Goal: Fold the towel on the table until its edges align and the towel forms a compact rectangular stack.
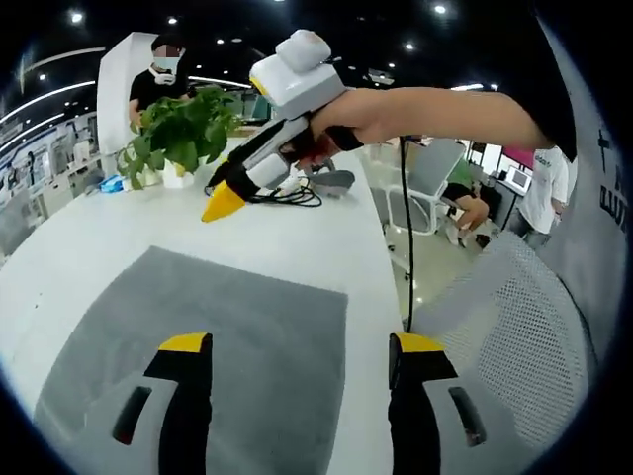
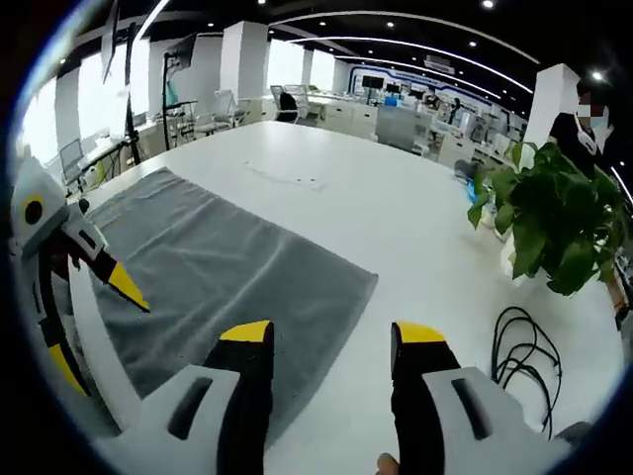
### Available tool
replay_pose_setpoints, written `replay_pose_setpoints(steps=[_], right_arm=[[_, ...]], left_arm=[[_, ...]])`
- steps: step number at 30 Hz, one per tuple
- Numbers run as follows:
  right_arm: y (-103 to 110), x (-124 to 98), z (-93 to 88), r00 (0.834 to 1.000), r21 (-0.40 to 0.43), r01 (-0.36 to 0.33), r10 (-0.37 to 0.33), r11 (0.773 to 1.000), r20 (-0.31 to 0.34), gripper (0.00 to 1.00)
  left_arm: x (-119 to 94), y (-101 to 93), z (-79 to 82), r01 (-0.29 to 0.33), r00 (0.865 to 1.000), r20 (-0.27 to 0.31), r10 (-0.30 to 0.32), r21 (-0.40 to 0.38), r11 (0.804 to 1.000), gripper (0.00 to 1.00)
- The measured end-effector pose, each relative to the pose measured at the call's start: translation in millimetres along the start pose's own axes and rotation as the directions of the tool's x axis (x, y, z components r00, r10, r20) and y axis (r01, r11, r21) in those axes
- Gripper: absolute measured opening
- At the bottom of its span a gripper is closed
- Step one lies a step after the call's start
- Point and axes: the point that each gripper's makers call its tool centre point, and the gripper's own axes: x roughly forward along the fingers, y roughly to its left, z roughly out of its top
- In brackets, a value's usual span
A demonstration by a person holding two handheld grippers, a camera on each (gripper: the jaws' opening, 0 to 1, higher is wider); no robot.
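Towel [image 1: 208,346] lies flat and gray at 12 o'clock, so we hold our left tongs [image 1: 297,356] and right tongs [image 2: 326,341] open above it, ready to grab.

Big white table [image 2: 396,213], glossy top. Grey towel [image 2: 213,272] spread flat on it, one layer, near the edge. Further off, potted plant [image 2: 549,223] in a white pot, plus a loose coil of black cable [image 2: 524,351] beside it.

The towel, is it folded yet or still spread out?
Spread out: the grey towel lies flat in one layer on the white table, no fold visible.
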Motion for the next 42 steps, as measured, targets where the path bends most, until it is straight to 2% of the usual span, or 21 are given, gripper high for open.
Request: replay_pose_setpoints(steps=[5,9,14,15,16,17,18,22,25,28,29,33,37,38,42], right_arm=[[-1,12,3.6,0.999,0.028,-0.030,0.029,0.999,0.026,0.43],[-1,22,4.4,0.999,0.034,-0.038,0.037,0.999,0.022,0.43],[-5,33,6.1,0.999,0.043,-0.044,0.043,0.998,0.026,0.42],[-6,36,5.0,0.999,0.049,-0.042,0.041,0.998,0.026,0.42],[-7,38,4.8,0.999,0.054,-0.042,0.041,0.998,0.027,0.42],[-8,40,5.3,0.999,0.060,-0.042,0.040,0.997,0.031,0.42],[-9,43,6.3,0.999,0.066,-0.040,0.038,0.997,0.035,0.41],[-11,47,8.7,0.998,0.071,-0.040,0.037,0.997,0.042,0.41],[-15,53,7.2,0.998,0.089,-0.029,0.025,0.996,0.051,0.40],[-14,63,-0.8,0.998,0.104,-0.043,0.039,0.994,0.040,0.39],[-13,66,-2.8,0.998,0.108,-0.047,0.044,0.993,0.035,0.39],[-15,79,-9.5,0.998,0.126,-0.055,0.052,0.990,0.026,0.39],[-17,89,-14.9,0.998,0.164,-0.055,0.053,0.985,0.015,0.38],[-17,93,-16.5,0.999,0.169,-0.054,0.052,0.984,0.011,0.38],[-15,106,-23.4,0.998,0.158,-0.055,0.059,0.986,-0.019,0.37]], left_arm=[[17,-5.7,8.0,0.029,0.999,0.019,-0.029,0.001,1.000,0.73],[30,-11.9,13.6,0.052,0.998,0.035,-0.053,0.023,0.998,0.68],[50,-22.6,11.3,0.084,0.996,0.022,-0.085,0.051,0.995,0.61],[54,-22.3,9.5,0.078,0.997,0.018,-0.079,0.052,0.996,0.59],[59,-14.9,5.8,0.018,1.000,0.009,-0.019,0.045,0.999,0.55],[64,-14.1,2.7,0.005,1.000,0.002,-0.005,0.040,0.999,0.52],[70,-19.2,0.5,0.021,1.000,-0.002,-0.021,0.043,0.999,0.50],[83,-26.6,-0.1,0.019,1.000,0.001,-0.019,0.069,0.997,0.47],[92,-32.4,-0.7,0.024,1.000,0.011,-0.025,0.075,0.997,0.40],[100,-36.7,-4.5,0.004,1.000,0.002,-0.004,0.165,0.986,0.28],[104,-43.6,-6.5,0.027,1.000,-0.001,-0.027,0.188,0.982,0.26],[113,-52.9,-6.7,0.064,0.998,0.000,-0.065,0.135,0.989,0.26],[118,-44.1,-12.7,0.034,0.999,-0.020,-0.033,0.098,0.995,0.26],[117,-38.7,-12.8,0.014,1.000,-0.014,-0.013,0.080,0.997,0.26],[120,-29.9,-13.9,-0.001,1.000,-0.002,0.001,0.026,1.000,0.26]])
